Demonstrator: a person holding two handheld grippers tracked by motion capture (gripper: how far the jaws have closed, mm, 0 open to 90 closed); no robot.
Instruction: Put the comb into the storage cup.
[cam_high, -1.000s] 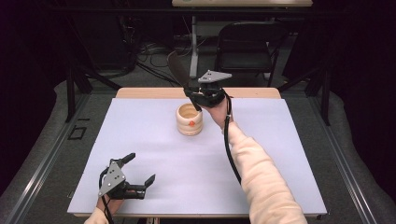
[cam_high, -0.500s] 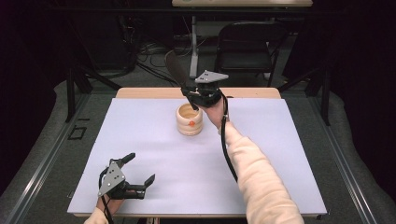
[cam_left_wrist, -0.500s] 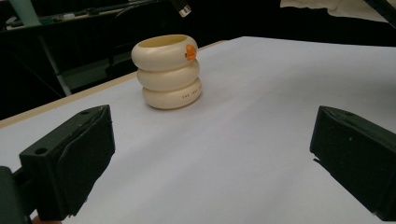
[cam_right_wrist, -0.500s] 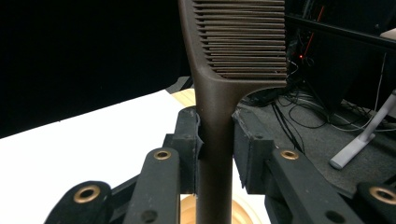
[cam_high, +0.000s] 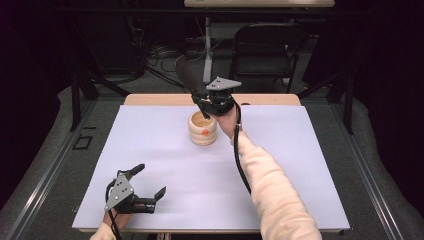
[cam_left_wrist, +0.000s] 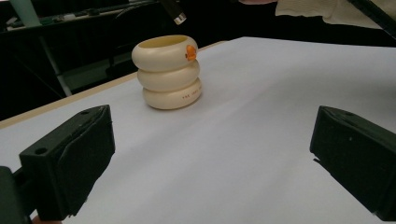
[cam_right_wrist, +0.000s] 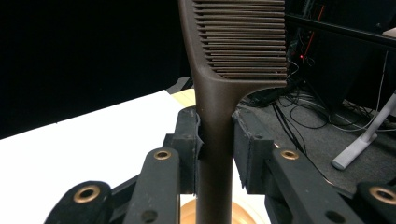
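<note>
Only the ringed cup (cam_high: 203, 129) stands on the white table (cam_high: 300, 165); bare all around

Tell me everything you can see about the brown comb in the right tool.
The comb is dark brown and looks like matte plastic: a long, straight handle widening into a head with a row of fine, close teeth. It stands nearly upright, head up and leaning away toward the far side of the table. The right tool is shut on its handle, a pad pressing each side. Its lower end points down into the open mouth of the cream ringed cup; whether it touches the cup is unclear.
</note>
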